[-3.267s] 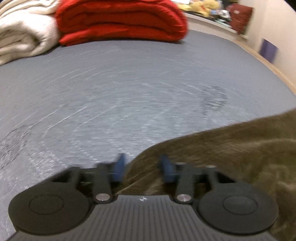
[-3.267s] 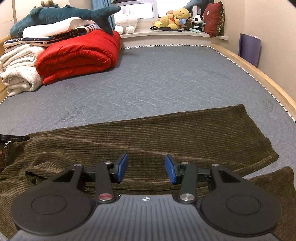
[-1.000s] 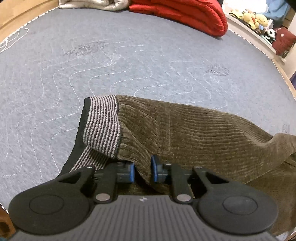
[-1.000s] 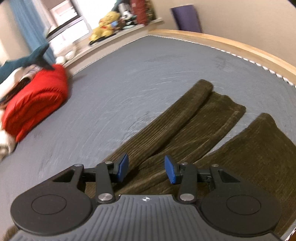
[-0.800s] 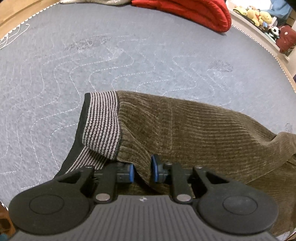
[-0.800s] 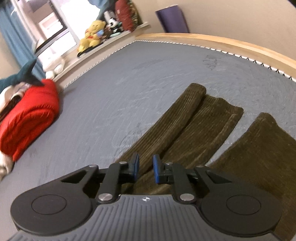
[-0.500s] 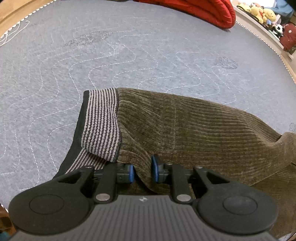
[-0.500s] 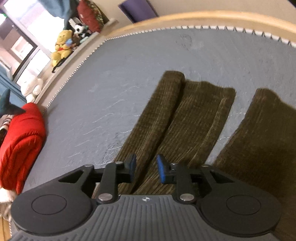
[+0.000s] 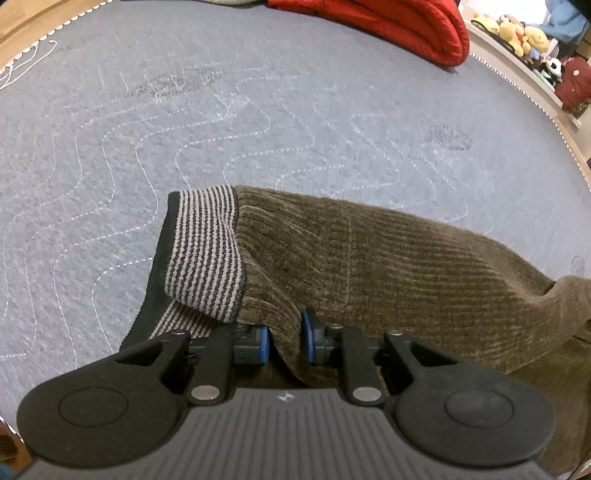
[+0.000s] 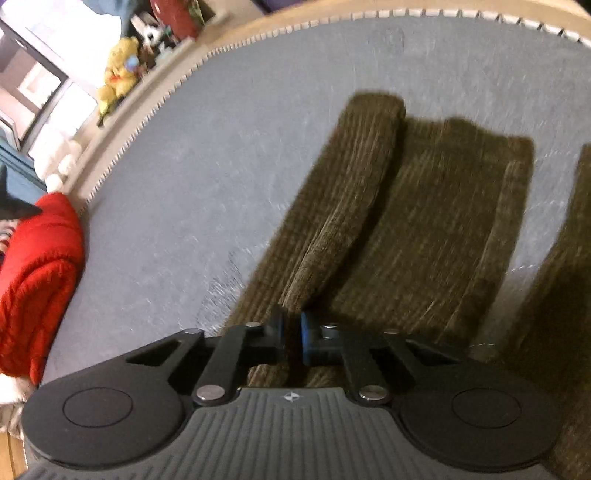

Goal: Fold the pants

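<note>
— Looking down the left gripper [image 9: 284, 341], we see our blue pads drawn narrow, with a fold of the pants [image 9: 388, 266] pinched between them near the waist. The jaws are closing a little more on that fold.

— And the waistband [image 9: 205, 251]?

— It sits just left of our grip, striped grey and black, turned over so its inside shows, with a black edge along its far side. The brown corduroy runs off to the right across the grey quilted mattress [image 9: 258, 122].

— What do we have on the right gripper [image 10: 291, 338]?

— Its pads are nearly together and clamped on a ridge of the same pants [image 10: 424, 229], at the near end of one leg. That view is blurred, so we cannot read the cloth closely. The leg lies away from us with one long edge rolled over on itself; the second leg lies apart from it at the right border, with a strip of mattress [image 10: 240, 155] between them.

— Anything around us that crowds the cloth?

— Nothing lies on it. A red blanket [image 9: 388, 26] is folded at the far end of the mattress, well apart from the pants; in the right view it shows at the left edge [image 10: 37, 280]. Stuffed toys [image 9: 517, 33] line a ledge beyond the wooden bed frame [image 10: 332, 22], and a window [image 10: 33, 74] is behind them.
</note>
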The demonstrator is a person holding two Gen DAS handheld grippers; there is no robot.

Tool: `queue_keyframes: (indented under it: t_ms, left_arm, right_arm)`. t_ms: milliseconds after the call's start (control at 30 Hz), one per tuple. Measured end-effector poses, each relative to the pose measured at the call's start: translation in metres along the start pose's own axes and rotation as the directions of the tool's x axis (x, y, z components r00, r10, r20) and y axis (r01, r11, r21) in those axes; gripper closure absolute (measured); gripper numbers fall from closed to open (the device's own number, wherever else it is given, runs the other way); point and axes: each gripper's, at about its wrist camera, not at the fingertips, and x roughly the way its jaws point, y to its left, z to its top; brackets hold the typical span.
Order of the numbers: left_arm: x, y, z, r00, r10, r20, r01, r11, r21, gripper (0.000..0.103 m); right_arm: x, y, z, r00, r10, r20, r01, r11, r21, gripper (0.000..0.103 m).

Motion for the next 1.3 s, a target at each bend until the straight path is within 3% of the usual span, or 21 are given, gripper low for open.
queue_keyframes:
  t_ms: [233, 333, 467, 567, 633, 667, 733, 767, 800, 900, 1033, 1133, 1200, 1300]
  left_arm:
    - [-0.041, 0.015, -0.005, 0.991, -0.045, 0.124, 0.044, 0.999, 0.008, 0.088]
    - [-0.067, 0.029, -0.016, 0.982, -0.050, 0.181, 0.048, 0.999, 0.013, 0.089]
    - [-0.084, 0.053, -0.037, 0.986, -0.035, 0.163, 0.031, 0.999, 0.024, 0.092]
    - [-0.073, 0.070, -0.049, 0.998, 0.038, 0.043, -0.038, 0.999, -0.009, 0.092]
    - [-0.058, 0.077, -0.052, 0.991, 0.126, -0.044, -0.127, 0.991, -0.035, 0.093]
    - [-0.056, 0.081, -0.052, 0.987, 0.153, -0.055, -0.157, 0.985, -0.067, 0.092]
    - [-0.065, 0.085, -0.050, 0.988, 0.151, -0.013, -0.151, 0.975, -0.160, 0.084]
    - [-0.071, 0.084, -0.048, 0.989, 0.145, 0.021, -0.138, 0.972, -0.191, 0.069]
    - [-0.079, 0.079, -0.048, 0.986, 0.152, 0.062, -0.137, 0.971, -0.198, 0.061]
    - [-0.093, 0.052, -0.048, 0.974, 0.168, 0.151, -0.150, 0.981, -0.121, 0.061]
    - [-0.096, 0.007, -0.053, 0.970, 0.084, 0.228, -0.103, 0.992, 0.071, 0.057]
    - [-0.093, -0.029, -0.063, 0.966, 0.023, 0.256, -0.084, 0.969, 0.231, 0.057]
    - [-0.087, -0.050, -0.070, 0.974, -0.067, 0.216, -0.005, 0.948, 0.317, 0.054]
    - [-0.069, -0.079, -0.081, 0.971, -0.231, 0.056, 0.193, 0.904, 0.380, 0.052]
  right_arm:
    - [-0.104, 0.011, -0.006, 0.991, 0.057, 0.120, -0.050, 0.997, -0.066, 0.096]
    - [-0.166, -0.004, -0.021, 0.985, 0.073, 0.159, -0.059, 0.994, -0.090, 0.097]
    - [-0.224, -0.047, -0.066, 0.988, 0.018, 0.155, -0.003, 0.995, -0.099, 0.097]
    - [-0.226, -0.093, -0.099, 0.996, -0.084, 0.037, 0.087, 0.994, -0.062, 0.097]
    - [-0.208, -0.118, -0.115, 0.977, -0.189, -0.101, 0.186, 0.982, -0.045, 0.096]
    - [-0.201, -0.131, -0.118, 0.970, -0.195, -0.143, 0.198, 0.980, 0.006, 0.095]
    - [-0.194, -0.147, -0.114, 0.973, -0.161, -0.167, 0.176, 0.981, 0.081, 0.092]
    - [-0.193, -0.150, -0.109, 0.977, -0.147, -0.157, 0.165, 0.980, 0.110, 0.092]
    - [-0.193, -0.154, -0.105, 0.982, -0.132, -0.137, 0.152, 0.978, 0.145, 0.088]
    - [-0.196, -0.163, -0.094, 0.990, -0.119, -0.074, 0.133, 0.964, 0.229, 0.082]
    - [-0.187, -0.180, -0.080, 0.992, -0.115, -0.052, 0.125, 0.945, 0.301, 0.082]
    - [-0.185, -0.195, -0.069, 0.992, -0.128, -0.013, 0.123, 0.911, 0.393, 0.077]
    - [-0.181, -0.202, -0.068, 0.988, -0.155, 0.002, 0.139, 0.886, 0.443, 0.076]
    - [-0.184, -0.216, -0.063, 0.983, -0.182, 0.038, 0.142, 0.866, 0.480, 0.076]
